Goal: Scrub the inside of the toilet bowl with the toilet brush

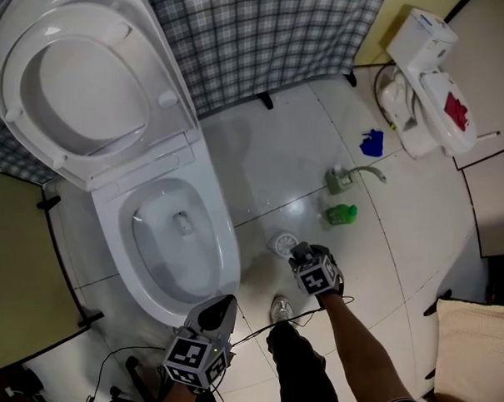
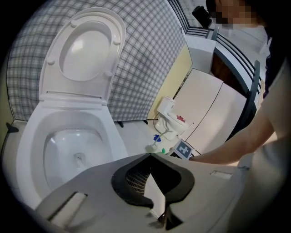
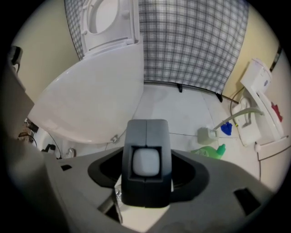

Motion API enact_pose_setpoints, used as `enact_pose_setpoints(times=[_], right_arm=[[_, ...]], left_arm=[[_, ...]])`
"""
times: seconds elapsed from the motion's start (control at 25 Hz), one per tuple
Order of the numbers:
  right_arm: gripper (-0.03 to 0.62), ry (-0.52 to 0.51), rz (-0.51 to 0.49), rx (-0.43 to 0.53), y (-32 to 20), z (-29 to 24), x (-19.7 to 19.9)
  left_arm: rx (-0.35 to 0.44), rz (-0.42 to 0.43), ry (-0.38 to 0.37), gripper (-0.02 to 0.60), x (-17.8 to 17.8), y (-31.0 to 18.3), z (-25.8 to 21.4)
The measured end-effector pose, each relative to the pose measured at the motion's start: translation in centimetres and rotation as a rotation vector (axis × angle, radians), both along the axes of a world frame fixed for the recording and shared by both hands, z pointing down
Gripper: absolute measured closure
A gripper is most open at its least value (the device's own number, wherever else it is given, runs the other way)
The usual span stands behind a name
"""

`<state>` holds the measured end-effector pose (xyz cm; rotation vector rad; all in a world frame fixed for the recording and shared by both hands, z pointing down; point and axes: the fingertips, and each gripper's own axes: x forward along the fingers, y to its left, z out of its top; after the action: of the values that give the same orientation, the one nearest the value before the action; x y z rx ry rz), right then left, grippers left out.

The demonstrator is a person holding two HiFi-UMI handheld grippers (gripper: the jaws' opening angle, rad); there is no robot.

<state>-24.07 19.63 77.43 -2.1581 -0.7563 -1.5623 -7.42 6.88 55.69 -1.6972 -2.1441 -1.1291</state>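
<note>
Beside the toilet (image 1: 223,241), the right gripper (image 1: 304,258) points down.

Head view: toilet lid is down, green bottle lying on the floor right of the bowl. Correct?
Not quite. The lid is up, not down; the head view shows it. The green bottle does lie on the floor right of the bowl.

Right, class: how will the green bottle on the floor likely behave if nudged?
The green bottle looks like thin plastic, so probably light. It seems to lie on its side on the glossy tile floor, so a nudge would likely slide or roll it.
</note>
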Motion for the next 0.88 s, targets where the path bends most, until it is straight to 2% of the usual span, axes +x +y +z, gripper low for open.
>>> enact_pose_setpoints(times=[0.04, 0.12, 0.2, 0.28, 0.32, 0.4, 0.52, 0.64, 0.72, 0.8, 0.84, 0.88], right_arm=[[0.278, 0.007, 0.016, 0.004, -0.2, -0.3, -0.1], [0.276, 0.017, 0.051, 0.010, -0.4, -1.2, -0.2], [0.215, 0.042, 0.083, 0.005, -0.4, -3.2, -0.1], [0.190, 0.095, 0.111, -0.005, -0.2, -5.4, 0.3], [0.142, 0.127, 0.124, -0.006, -0.1, -6.6, 0.5], [0.140, 0.189, 0.134, -0.019, 0.2, -10.1, 1.7], [0.140, 0.292, 0.081, -0.047, -0.2, -17.8, 4.8], [0.153, 0.428, -0.045, -0.080, -2.3, -27.3, 9.7], [0.213, 0.499, -0.128, -0.144, -3.5, -31.2, 12.5], [0.392, 0.573, -0.189, -0.236, -4.9, -31.0, 14.3], [0.498, 0.611, -0.212, -0.272, -6.1, -29.6, 14.9], [0.572, 0.645, -0.238, -0.299, -7.5, -27.8, 15.4]], left_arm=[[-0.005, -0.007, 0.004, 0.571, 0.5, 0.2, -0.4], [-0.014, -0.020, 0.011, 0.571, 1.6, 0.3, -1.4], [-0.018, -0.030, 0.017, 0.571, 2.6, 0.3, -2.5], [-0.016, -0.047, 0.020, 0.571, 3.6, -0.2, -3.5], [-0.017, -0.056, 0.024, 0.571, 4.1, -0.3, -4.1], [-0.018, -0.072, 0.047, 0.572, 5.0, -0.6, -5.3], [-0.030, -0.092, 0.067, 0.571, 6.3, -0.7, -8.5], [-0.072, -0.100, 0.079, 0.571, 7.4, -1.1, -14.5], [-0.128, -0.112, 0.091, 0.571, 7.8, -1.4, -16.0], [-0.196, -0.133, 0.086, 0.571, 7.6, -1.8, -12.8], [-0.229, -0.144, 0.076, 0.571, 7.3, -2.4, -10.2], [-0.264, -0.156, 0.066, 0.571, 7.0, -3.1, -7.5]])
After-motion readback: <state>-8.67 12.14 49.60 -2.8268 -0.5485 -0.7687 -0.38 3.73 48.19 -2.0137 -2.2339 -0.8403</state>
